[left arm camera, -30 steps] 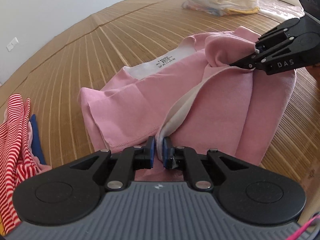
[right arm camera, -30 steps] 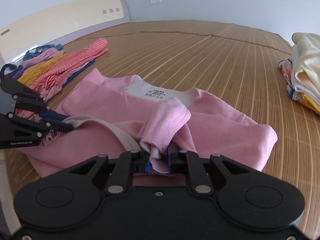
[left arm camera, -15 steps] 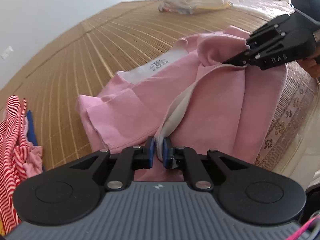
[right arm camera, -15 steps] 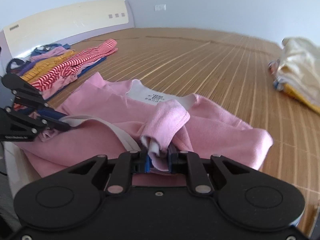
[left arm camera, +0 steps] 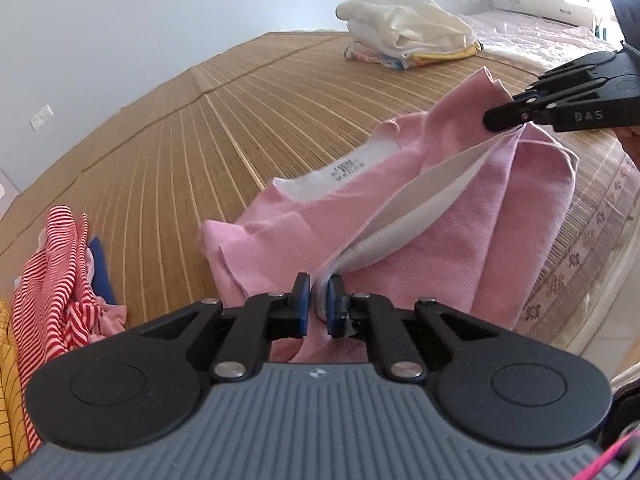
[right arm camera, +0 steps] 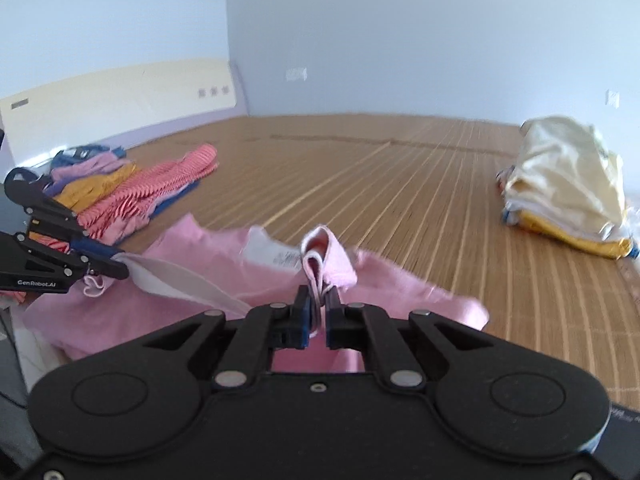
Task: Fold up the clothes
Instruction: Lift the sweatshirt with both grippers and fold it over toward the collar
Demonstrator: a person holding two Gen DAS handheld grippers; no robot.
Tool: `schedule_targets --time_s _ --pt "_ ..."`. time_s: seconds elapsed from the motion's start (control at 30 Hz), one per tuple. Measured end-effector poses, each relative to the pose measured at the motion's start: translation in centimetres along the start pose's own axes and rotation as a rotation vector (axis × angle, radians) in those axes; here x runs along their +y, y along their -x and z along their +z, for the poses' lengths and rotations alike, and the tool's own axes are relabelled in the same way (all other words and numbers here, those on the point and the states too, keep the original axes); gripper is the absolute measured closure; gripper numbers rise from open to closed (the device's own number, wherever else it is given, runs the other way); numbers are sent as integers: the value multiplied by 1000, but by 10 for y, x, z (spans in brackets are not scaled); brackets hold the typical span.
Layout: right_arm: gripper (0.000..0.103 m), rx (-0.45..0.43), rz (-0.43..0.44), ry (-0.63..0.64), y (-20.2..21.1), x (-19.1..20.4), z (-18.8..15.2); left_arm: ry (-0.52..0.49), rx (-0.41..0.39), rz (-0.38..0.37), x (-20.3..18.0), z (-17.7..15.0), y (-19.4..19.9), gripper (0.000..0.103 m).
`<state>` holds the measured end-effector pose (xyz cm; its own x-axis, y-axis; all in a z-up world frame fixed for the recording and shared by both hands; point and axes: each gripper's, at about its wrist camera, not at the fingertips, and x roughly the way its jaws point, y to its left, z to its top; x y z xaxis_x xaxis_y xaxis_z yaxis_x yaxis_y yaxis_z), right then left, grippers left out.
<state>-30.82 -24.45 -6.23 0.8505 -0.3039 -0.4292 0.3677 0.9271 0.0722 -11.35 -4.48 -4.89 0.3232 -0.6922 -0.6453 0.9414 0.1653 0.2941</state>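
My left tongs (left arm camera: pixel 318 300) pinch the near edge of the pink shirt (left arm camera: pixel 432 256); my right tongs (right arm camera: pixel 317 308) clamp a bunched fold of it. The shirt hangs stretched left to right between them, above the bamboo mat (left arm camera: pixel 248 120) on the bed, collar label facing far. Folded stack (right arm camera: pixel 568 184) far right; striped pile (right arm camera: pixel 152 196) left.

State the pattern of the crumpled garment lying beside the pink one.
Red and white stripes, clearest in the left wrist view.

Bamboo mat (left arm camera: pixel 248 120); wall socket (right arm camera: pixel 296 74); cream headboard (right arm camera: pixel 120 92).
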Motion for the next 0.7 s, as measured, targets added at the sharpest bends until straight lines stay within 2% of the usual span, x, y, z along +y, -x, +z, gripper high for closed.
schedule_targets --time_s 0.27,0.4,0.6,0.7 --pt "95 -49 -32 10 -8 3 14 23 -42 17 18 13 5 92" --pt "95 -45 -93 1 -16 1 18 18 -60 25 26 21 2 93" --pt "92 11 -202 39 -35 -1 15 15 -50 34 33 24 -18 92" --pt "90 50 -227 43 -47 -4 9 25 -32 32 39 20 -25 92"
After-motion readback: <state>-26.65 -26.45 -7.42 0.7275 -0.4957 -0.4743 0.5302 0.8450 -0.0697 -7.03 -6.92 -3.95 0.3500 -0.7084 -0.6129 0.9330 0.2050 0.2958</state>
